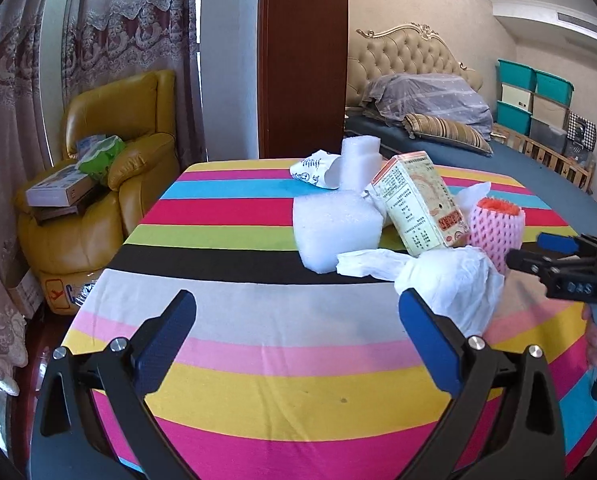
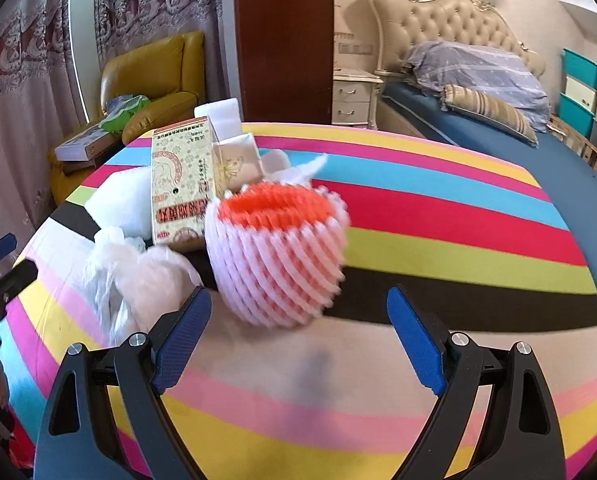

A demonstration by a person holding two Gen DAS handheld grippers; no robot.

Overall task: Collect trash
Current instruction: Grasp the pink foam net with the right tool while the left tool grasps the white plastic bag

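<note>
Trash pile's all on the striped tablecloth [image 1: 258, 312] so far: foam fruit net [image 2: 278, 256], crumpled tissue [image 1: 454, 284], printed carton [image 1: 418, 204], foam blocks [image 1: 334, 228]. Both the left gripper [image 1: 298, 336] and right gripper [image 2: 298, 336] are spread wide, holding nothing. Looks barely started.

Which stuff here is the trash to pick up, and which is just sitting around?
Trash:
pink foam net
white bag
printed box
foam block
crumpled wrapper

Just lying about:
yellow armchair
bed pillows
teal bins
</note>
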